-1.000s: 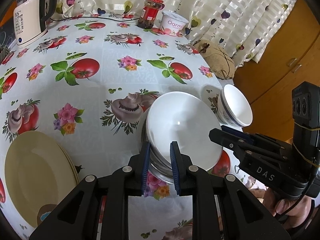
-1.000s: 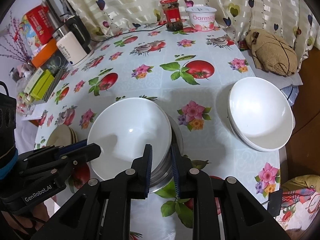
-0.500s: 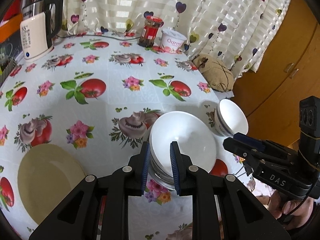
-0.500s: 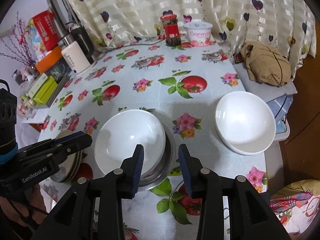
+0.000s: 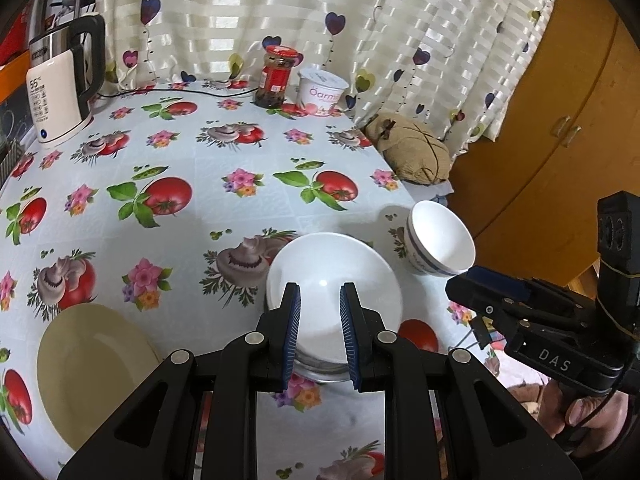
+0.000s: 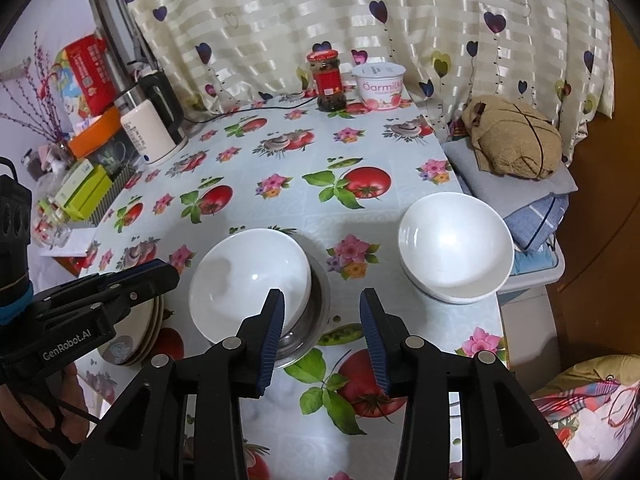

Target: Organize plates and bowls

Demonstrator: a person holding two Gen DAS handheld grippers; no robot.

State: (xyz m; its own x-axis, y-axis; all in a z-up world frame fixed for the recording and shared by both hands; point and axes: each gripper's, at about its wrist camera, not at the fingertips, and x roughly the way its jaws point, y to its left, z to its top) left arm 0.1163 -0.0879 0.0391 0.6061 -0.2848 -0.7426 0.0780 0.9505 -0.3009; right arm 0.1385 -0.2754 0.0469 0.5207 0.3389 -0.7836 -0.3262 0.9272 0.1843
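Below and just ahead of both claws sits the white bowl (image 6: 250,282), nested in a steel bowl (image 6: 318,312) on the worktop (image 6: 280,200). My right claw (image 6: 322,322) hangs above that stack's near right edge; its jaws have just been opening and nothing lies between them. My left claw (image 5: 320,330) hovers over the same white bowl's near rim, its pads (image 5: 291,330) drawn close with only a narrow gap, and I see nothing gripped.

I judge the next target to be the second stack of white bowls (image 6: 456,252), which lies far and to the right of my right claw, close to the worktop's right edge. The right hand is plainly the nearer one. These bowls are round, so no long axis governs the approach; the near rim is the open side.

Left of the nested stack lie the yellow plates (image 5: 92,376), nearest my left claw. A kettle (image 6: 150,136), jar (image 6: 330,80) and tub (image 6: 380,86) stand well clear at the far edge. Nothing blocks the path.
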